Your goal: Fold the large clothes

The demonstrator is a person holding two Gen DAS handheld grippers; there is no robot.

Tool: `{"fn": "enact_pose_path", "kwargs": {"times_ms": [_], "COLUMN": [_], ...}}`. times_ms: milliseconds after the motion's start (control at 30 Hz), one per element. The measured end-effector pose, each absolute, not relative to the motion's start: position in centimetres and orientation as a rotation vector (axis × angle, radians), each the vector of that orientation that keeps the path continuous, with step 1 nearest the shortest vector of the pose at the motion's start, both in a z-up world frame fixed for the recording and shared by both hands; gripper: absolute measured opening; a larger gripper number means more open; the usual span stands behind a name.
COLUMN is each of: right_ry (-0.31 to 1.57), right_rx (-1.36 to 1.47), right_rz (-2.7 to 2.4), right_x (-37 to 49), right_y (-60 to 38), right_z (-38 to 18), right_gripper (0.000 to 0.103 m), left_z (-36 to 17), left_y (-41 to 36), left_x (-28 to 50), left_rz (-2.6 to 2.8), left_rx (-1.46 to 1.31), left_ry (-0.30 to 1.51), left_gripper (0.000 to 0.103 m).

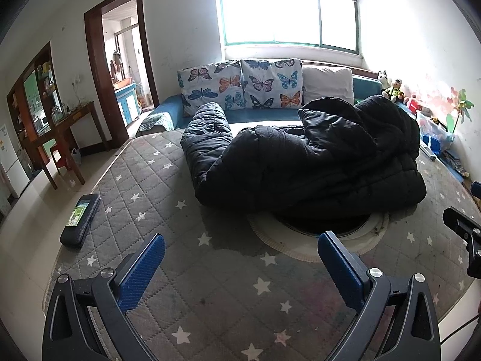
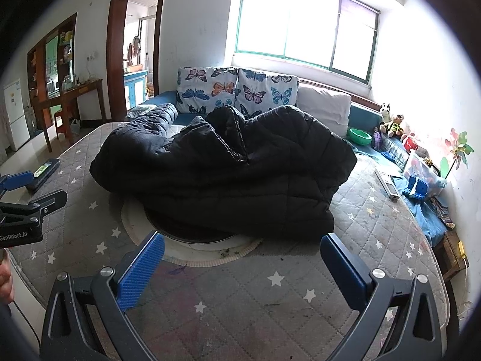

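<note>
A large black quilted coat [image 1: 303,162] lies crumpled in a heap on a grey star-patterned mattress [image 1: 210,285], one sleeve sticking up at its left. It also shows in the right wrist view [image 2: 222,177]. My left gripper [image 1: 242,242] is open and empty, held above the mattress a short way in front of the coat. My right gripper [image 2: 242,245] is open and empty too, in front of the coat's near edge. Part of the left gripper [image 2: 18,192] shows at the left of the right wrist view.
A black case with a lit phone [image 1: 80,219] lies at the mattress's left edge. Butterfly cushions [image 1: 240,85] on a blue sofa stand behind. Toys and boxes [image 2: 421,177] line the right wall. A wooden table [image 1: 72,126] stands left.
</note>
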State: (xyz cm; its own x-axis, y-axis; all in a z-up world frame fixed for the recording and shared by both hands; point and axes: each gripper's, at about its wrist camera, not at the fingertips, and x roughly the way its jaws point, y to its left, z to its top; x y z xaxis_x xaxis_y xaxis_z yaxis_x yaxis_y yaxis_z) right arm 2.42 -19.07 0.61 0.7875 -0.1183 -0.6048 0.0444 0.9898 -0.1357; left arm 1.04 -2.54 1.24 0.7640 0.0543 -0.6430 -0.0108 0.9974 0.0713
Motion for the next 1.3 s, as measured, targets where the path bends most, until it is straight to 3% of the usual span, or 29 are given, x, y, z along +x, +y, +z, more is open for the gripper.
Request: {"fn": "enact_pose_path", "kwargs": {"times_ms": [800, 1300], "right_ry": [0.68, 0.73], "right_rx": [-0.154, -0.135], "right_rz": [-0.049, -0.06], "right_x": [5.0, 13.9], "right_y": [-20.3, -26.8], "right_z": [1.9, 5.4], "right_gripper": [0.103, 0.103], "left_z": [1.6, 4.7], "left_y": [-1.0, -1.8], "left_x": [4.3, 14.5], "left_rz": [0.002, -0.254], "left_rx": [0.109, 0.224], "left_ry": [0.733, 0.793], "left_gripper": [0.103, 0.103]}}
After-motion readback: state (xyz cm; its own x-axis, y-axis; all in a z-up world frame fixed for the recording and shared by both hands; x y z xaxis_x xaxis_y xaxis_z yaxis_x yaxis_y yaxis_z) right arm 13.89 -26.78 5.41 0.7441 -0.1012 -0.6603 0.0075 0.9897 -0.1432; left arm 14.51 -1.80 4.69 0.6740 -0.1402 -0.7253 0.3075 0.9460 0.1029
